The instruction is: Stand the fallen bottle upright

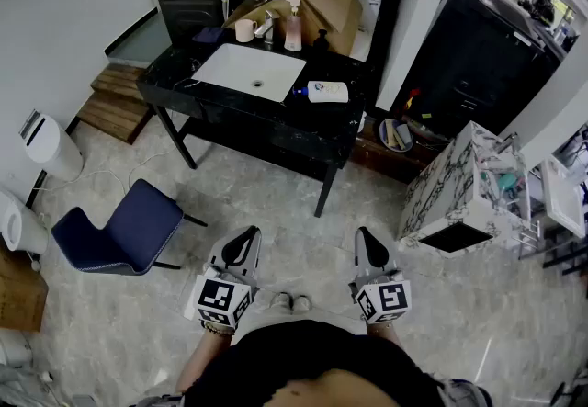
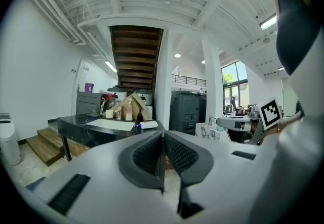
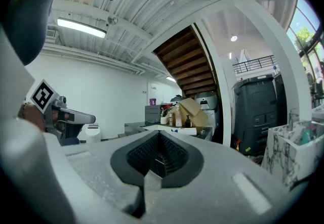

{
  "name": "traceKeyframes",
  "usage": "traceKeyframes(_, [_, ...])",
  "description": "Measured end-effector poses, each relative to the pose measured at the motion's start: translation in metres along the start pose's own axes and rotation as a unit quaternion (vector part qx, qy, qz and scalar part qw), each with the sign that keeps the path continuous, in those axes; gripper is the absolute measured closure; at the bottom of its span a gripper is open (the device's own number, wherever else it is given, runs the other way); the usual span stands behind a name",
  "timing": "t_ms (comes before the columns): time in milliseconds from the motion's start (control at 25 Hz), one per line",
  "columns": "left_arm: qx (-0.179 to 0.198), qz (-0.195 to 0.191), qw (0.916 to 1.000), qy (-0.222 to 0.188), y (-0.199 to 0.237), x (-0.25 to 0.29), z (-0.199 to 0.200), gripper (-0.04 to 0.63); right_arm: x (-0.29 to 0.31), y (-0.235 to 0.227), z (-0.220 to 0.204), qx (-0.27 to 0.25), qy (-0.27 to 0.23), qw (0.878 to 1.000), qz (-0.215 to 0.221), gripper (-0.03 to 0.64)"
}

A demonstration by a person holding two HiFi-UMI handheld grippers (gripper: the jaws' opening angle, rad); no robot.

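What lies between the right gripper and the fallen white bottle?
Head view: only bare floor, then the black table with its front edge, separates the right gripper from the fallen bottle.

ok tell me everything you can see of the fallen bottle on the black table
The fallen bottle is white and plastic-looking, with a blue cap at its left end in the head view. It lies on its side on the black table, right of the white sink. Only the table touches it.
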State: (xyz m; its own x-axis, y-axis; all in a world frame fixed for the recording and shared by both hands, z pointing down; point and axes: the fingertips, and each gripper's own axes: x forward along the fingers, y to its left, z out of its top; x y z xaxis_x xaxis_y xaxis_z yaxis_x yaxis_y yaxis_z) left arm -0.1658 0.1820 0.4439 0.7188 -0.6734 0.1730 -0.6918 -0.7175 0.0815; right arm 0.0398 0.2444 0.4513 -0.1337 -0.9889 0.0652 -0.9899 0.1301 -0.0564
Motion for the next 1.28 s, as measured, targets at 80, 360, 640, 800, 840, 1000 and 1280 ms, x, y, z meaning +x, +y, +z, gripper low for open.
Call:
traceKeyframes(80, [0.002, -0.001, 1.0, 0.0, 0.0, 0.002, 0.001, 0.578, 0.001, -0.001, 0.003, -0.003, -0.002, 1.0, 0.002, 0.612])
traceKeyframes(360, [0.004, 0.002, 1.0, 0.0, 0.004, 0.006, 0.003, 0.578, 0.002, -0.006, 0.002, 0.001, 0.004, 1.0, -0.008, 0.612])
traceKeyframes(640, [-0.002, 0.0, 1.0, 0.0, 0.004, 0.007, -0.001, 0.578, 0.004, -0.004, 0.002, -0.005, 0.002, 1.0, -0.003, 0.612])
traceKeyframes(800, [-0.008, 0.004, 1.0, -0.001, 0.007, 0.008, -0.003, 0.578, 0.003, -0.008, 0.004, 0.016, -0.011, 1.0, -0.004, 0.612])
traceKeyframes(840, [-0.008, 0.004, 1.0, -0.001, 0.008, 0.008, -0.003, 0.578, 0.003, -0.01, 0.004, 0.019, -0.012, 1.0, -0.005, 0.612])
traceKeyframes(1000, [-0.011, 0.007, 0.9999, 0.002, 0.01, 0.01, -0.004, 0.578, 0.007, -0.011, 0.007, 0.019, -0.014, 1.0, 0.002, 0.612])
traceKeyframes(1280, [-0.009, 0.0, 1.0, 0.003, 0.006, 0.018, -0.003, 0.578, 0.009, -0.008, 0.01, 0.009, -0.015, 1.0, 0.013, 0.536])
